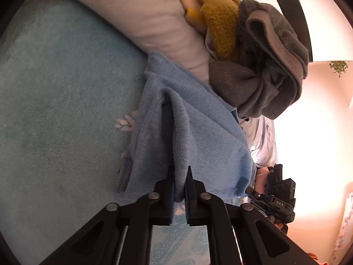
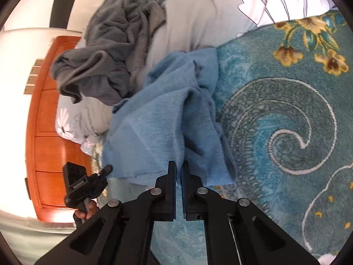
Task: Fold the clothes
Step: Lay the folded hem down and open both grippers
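A blue fleece garment [image 1: 189, 128] hangs stretched between both grippers above the teal blanket [image 1: 55, 88]. My left gripper [image 1: 179, 172] is shut on one edge of the blue garment, with cloth pinched between its fingers. My right gripper [image 2: 178, 167] is shut on another edge of the same garment [image 2: 167, 114]. The right gripper also shows in the left wrist view [image 1: 273, 194], and the left gripper in the right wrist view [image 2: 88, 183], both beside the garment's edge.
A heap of grey clothes [image 1: 264, 66] and a mustard knit [image 1: 218, 19] lie on a pale pillow [image 1: 150, 17] behind the garment. The grey heap [image 2: 103, 50] also shows in the right wrist view, with a wooden door [image 2: 53, 132] beyond the patterned blanket [image 2: 286, 121].
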Motion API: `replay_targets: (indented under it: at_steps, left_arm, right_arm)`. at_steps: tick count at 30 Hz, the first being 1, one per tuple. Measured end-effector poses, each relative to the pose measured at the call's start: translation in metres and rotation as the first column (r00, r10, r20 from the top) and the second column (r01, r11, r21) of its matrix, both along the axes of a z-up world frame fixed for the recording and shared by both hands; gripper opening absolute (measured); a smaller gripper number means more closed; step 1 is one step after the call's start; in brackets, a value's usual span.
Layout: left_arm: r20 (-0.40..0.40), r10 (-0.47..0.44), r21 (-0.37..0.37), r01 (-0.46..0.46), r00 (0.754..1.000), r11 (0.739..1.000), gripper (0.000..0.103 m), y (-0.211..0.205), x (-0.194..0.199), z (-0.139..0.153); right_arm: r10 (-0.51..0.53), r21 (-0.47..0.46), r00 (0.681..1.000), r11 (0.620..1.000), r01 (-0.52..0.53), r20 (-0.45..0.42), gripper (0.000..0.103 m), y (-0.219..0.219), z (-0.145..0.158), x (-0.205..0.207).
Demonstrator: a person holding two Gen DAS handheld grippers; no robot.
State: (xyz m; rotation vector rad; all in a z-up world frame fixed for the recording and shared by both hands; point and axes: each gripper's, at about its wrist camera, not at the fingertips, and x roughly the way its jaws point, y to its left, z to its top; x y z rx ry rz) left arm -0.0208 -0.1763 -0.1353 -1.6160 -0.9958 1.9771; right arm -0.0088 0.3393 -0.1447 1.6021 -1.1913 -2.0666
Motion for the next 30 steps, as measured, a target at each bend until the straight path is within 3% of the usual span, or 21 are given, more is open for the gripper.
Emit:
replay_targets:
  at_steps: [5, 10, 16, 19, 22, 26, 30]
  left_arm:
    - [-0.065, 0.033, 0.013, -0.032, 0.997, 0.999, 0.005, -0.006, 0.016, 0.032]
    - [-0.154, 0.045, 0.046, -0.038, 0.987, 0.998, 0.005, -0.017, 0.06, 0.071]
    - [-0.149, 0.081, 0.134, -0.061, 0.985, 0.989, 0.005, -0.035, 0.124, 0.081]
    - [-0.096, 0.085, 0.104, -0.075, 0.992, 0.992, 0.005, -0.038, 0.11, 0.073]
    - [0.002, 0.118, 0.102, -0.118, 0.993, 0.988, 0.005, -0.032, 0.068, 0.056]
    - [0.096, 0.17, 0.077, -0.178, 0.981, 0.981, 0.005, -0.019, 0.005, 0.031]
    - [0.126, 0.19, 0.061, -0.198, 0.974, 0.978, 0.005, -0.009, -0.044, 0.011]
  right_arm:
    - [-0.053, -0.078, 0.993, 0.996, 0.045, -0.106, 0.003, 0.013, 0.04, 0.018]
    - [-0.091, -0.129, 0.981, 0.989, 0.068, -0.174, 0.003, 0.021, 0.077, 0.062]
    - [-0.117, -0.205, 0.98, 0.975, 0.084, -0.158, 0.003, 0.02, 0.081, 0.115]
    - [-0.117, -0.199, 0.988, 0.976, 0.094, -0.106, 0.003, 0.024, 0.073, 0.102]
    - [-0.149, -0.22, 0.989, 0.965, 0.146, 0.005, 0.003, 0.031, 0.05, 0.063]
    - [-0.213, -0.243, 0.967, 0.939, 0.242, 0.14, 0.003, 0.039, 0.014, 0.012]
    - [-0.245, -0.241, 0.957, 0.93, 0.277, 0.157, 0.004, 0.046, -0.004, -0.028]
